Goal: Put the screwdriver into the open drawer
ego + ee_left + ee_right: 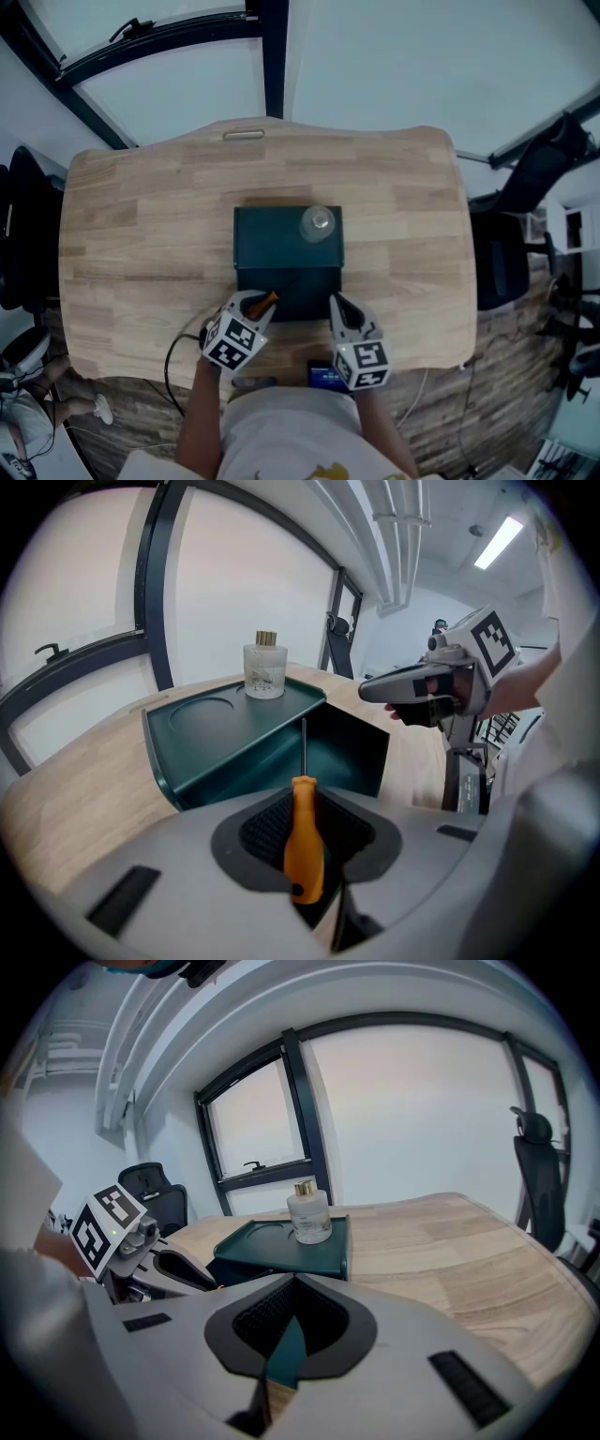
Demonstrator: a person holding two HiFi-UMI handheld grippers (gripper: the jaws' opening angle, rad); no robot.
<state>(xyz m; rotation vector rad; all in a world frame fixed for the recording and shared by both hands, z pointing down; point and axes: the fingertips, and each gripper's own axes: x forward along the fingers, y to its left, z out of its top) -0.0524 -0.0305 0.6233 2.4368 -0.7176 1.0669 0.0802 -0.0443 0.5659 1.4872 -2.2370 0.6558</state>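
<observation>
The pale wooden plank table [141,234] carries, at its middle, a dark green box cabinet [272,234] with a smooth matt top and a raised lip. A shallow round recess is moulded into the left of that top. From the cabinet's near face the open drawer [314,281] stands pulled out toward the person, a thin-walled tray of the same dark green with its hollow facing up.

Both tongs are at the drawer's near edge. The left gripper [258,302] is at the near left corner, its ribbed black pads clamped on the handle of the tool. The right gripper [337,302] is at the near right corner. Its jaws are drawn almost together on a thin dark green strip, which I take for the drawer's wall, though the hold is not plain.

A small clear glass bottle with a gold cap [317,223] stands on the cabinet's top, toward its far right.

The orange-handled screwdriver [305,841], smooth and rounded with a slim steel shaft, lies along the left gripper's own line. Its tip points far, straight at the drawer's hollow just ahead and below, so the left hand is the one to carry it in.
</observation>
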